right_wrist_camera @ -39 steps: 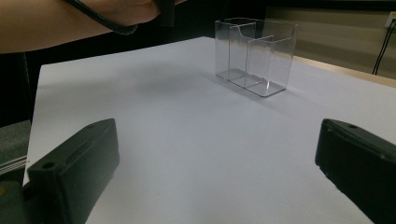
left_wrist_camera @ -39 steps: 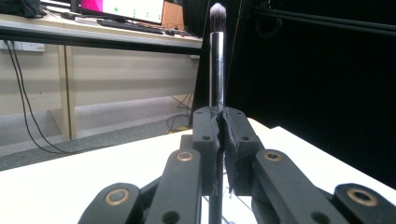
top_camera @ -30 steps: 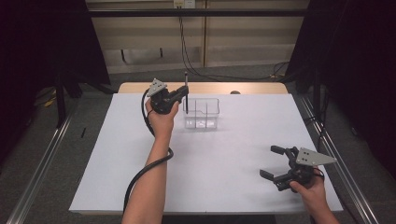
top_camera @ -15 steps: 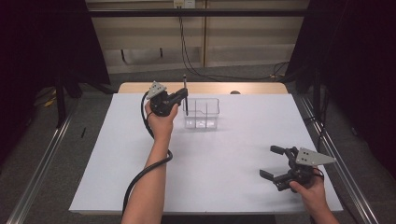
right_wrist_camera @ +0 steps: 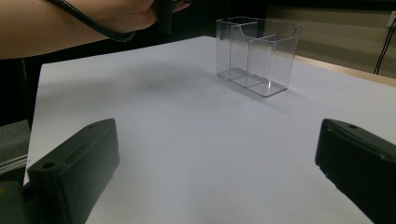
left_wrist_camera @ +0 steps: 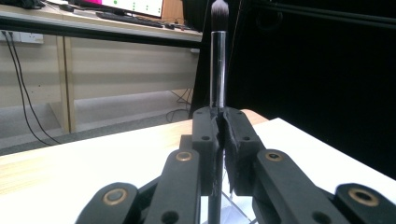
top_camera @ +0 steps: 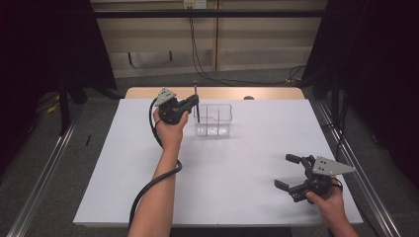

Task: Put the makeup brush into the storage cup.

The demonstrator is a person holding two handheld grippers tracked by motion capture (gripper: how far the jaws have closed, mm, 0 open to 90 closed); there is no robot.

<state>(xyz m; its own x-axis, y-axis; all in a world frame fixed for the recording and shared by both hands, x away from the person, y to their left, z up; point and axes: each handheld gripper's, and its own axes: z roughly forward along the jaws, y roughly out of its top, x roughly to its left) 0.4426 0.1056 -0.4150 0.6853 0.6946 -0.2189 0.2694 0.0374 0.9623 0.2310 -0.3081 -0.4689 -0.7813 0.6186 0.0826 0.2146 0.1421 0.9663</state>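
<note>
White covering spreads across the table [top_camera: 227,187], and nearest the person the right gripper [top_camera: 291,174] rests low on it at the near right corner, its jaws standing wide apart with nothing between them. In the right gripper view the two black pads [right_wrist_camera: 74,163] frame bare white surface, and the clear organizer [right_wrist_camera: 256,55] stands well beyond them.

Farther out, the left gripper [top_camera: 193,102] is raised over the far middle of the table, just beside the left end of the clear organizer [top_camera: 213,120]. Its jaws are clamped tight on a makeup brush [top_camera: 196,101]. In the left gripper view the brush [left_wrist_camera: 217,60] stands upright, its dark handle pinched between the pads and its shiny ferrule and dark bristle tip pointing up; a clear edge of the organizer shows just below the jaws.

So the brush's long axis runs vertical, with its lower end hanging at or just over the organizer's left compartment; whether it has already passed the rim I cannot tell. The left hand is by far the nearer one to the container, and a straight lowering looks like the move that matters.

The organizer is transparent plastic, divided into several compartments, and all of them look empty.
</note>
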